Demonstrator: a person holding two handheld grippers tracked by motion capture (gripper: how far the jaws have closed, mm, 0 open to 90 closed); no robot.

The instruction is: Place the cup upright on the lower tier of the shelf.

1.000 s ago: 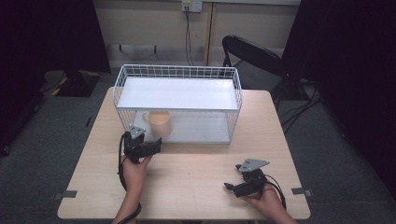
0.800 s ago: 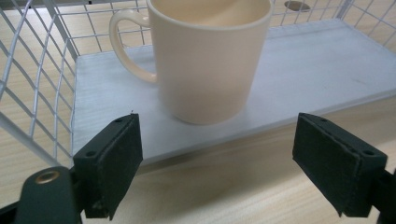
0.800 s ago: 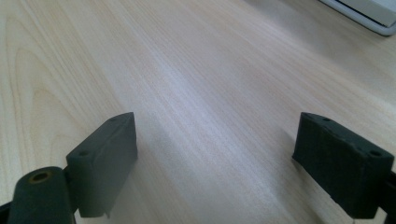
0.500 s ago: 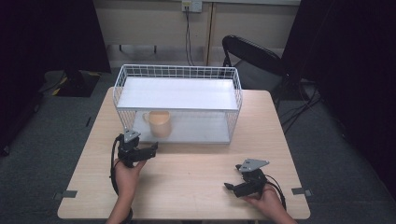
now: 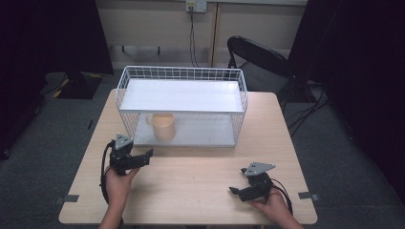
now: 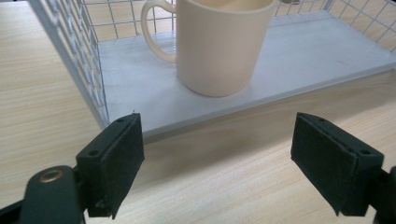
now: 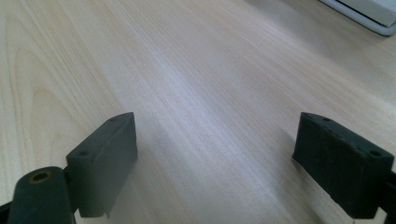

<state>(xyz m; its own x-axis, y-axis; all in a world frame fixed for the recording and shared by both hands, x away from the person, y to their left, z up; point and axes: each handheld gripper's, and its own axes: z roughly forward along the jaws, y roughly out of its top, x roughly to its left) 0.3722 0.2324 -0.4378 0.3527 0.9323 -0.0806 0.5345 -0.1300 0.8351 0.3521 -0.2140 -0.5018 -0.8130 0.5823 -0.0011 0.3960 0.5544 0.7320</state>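
Mug (image 6: 219, 44) stands upright on the rack's (image 5: 184, 76) lower shelf, ungrasped, so I judge the job either finished or unstarted: my left gripper (image 6: 233, 158) gapes before it, my right gripper (image 7: 229, 163) spread over bare worktop (image 5: 191, 186).

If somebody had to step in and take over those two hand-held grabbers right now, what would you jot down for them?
Left gripper: open, holding nothing, low over the table just in front of the wire rack, aimed at the mug.
Right gripper: open, holding nothing, near the table's front right.
Mug: upright on the rack's lower shelf, near its left end, handle on the left from the left gripper view.
Done: it looks like the mug has been placed on the shelf.
Left: probably just to draw the left gripper clear.
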